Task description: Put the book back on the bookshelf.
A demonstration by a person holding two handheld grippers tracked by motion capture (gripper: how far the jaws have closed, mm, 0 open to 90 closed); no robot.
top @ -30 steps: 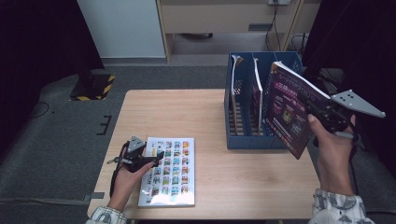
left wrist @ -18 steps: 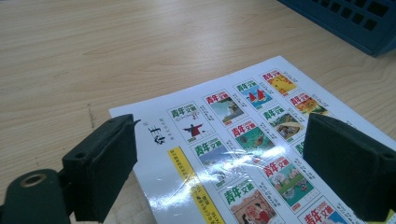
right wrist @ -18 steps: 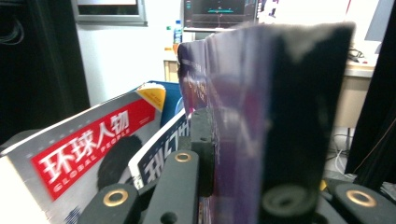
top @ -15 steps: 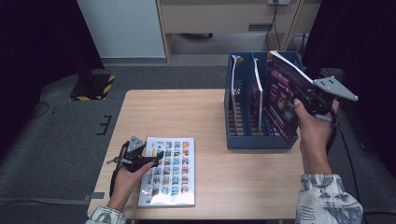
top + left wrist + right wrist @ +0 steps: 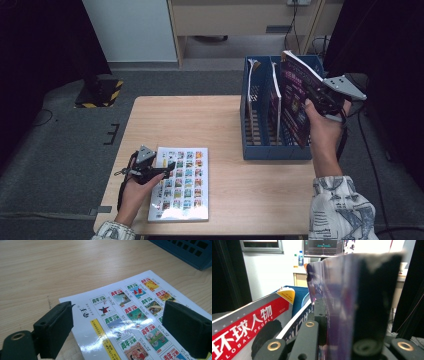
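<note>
A white magazine [image 5: 182, 185] with rows of small cover pictures lies flat on the wooden table [image 5: 200, 120] at the front left. My left gripper [image 5: 167, 167] hovers at its left edge, and its jaws stand open over the cover [image 5: 130, 315] with nothing between them [image 5: 117, 322]. At the right, my right gripper [image 5: 312, 97] is shut on a purple magazine [image 5: 292, 100]. That magazine stands nearly upright over the right end of the blue file box [image 5: 272, 150]. In the right gripper view the purple cover [image 5: 337, 302] is pinched between the black jaws [image 5: 347, 310].
Two magazines [image 5: 276, 100] stand in the blue box's slots, one with a red band and white letters [image 5: 249, 325]. A yellow-and-black striped block [image 5: 100, 92] sits on the grey floor left of the table. Cabinets stand beyond the far edge.
My right hand has carried the purple magazine leftward, from beside the blue box to over its right end. The left gripper and the flat magazine have not moved.
</note>
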